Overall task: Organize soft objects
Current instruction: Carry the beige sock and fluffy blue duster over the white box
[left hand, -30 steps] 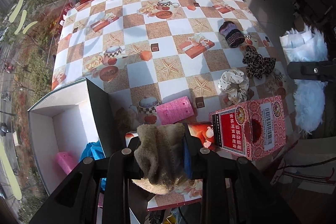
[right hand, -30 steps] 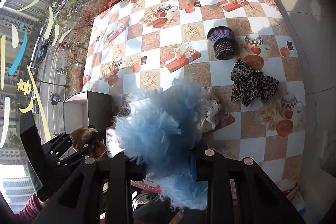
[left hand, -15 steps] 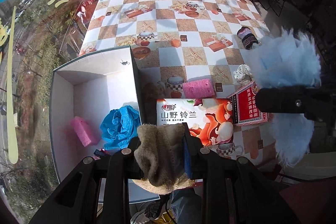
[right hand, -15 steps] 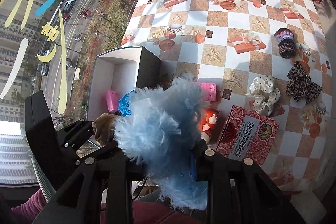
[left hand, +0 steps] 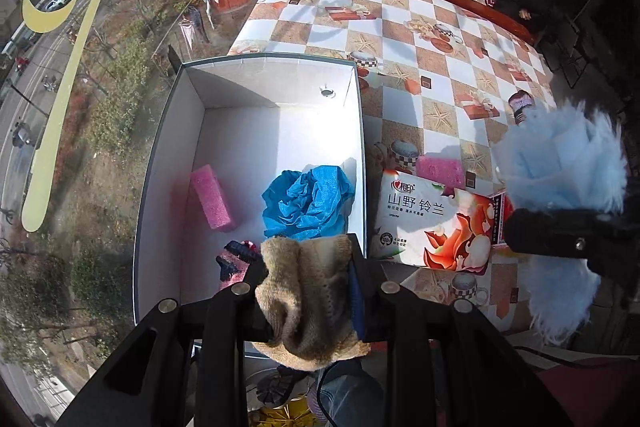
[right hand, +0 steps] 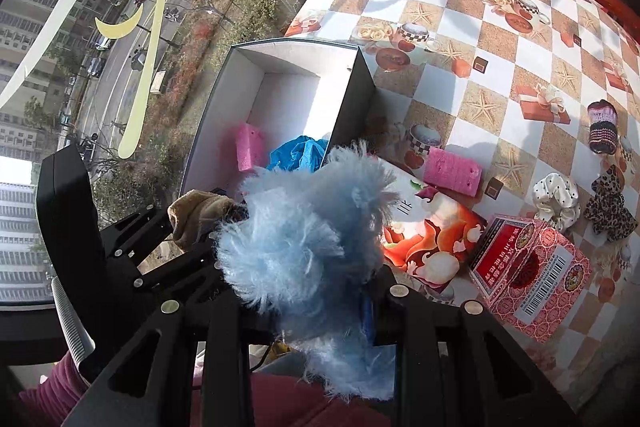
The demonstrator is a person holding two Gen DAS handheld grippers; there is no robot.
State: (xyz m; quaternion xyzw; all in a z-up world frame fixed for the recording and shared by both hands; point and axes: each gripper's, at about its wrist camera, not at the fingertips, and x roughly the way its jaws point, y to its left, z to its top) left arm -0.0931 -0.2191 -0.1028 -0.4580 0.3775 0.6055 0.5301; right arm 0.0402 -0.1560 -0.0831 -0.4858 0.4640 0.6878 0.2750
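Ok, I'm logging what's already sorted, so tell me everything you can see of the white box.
The white box is an open-topped rectangular carton, plain white inside with dark outer walls, seemingly cardboard. It sits upright at the table's window-side edge. Inside lie a pink foam block, a crumpled blue cloth and a small dark item with a pink part, too hidden to identify. A floral tissue pack lies beside its right wall.

Black gripper (right hand: pixel 308 291), maroon sleeve (right hand: pixel 44 393)
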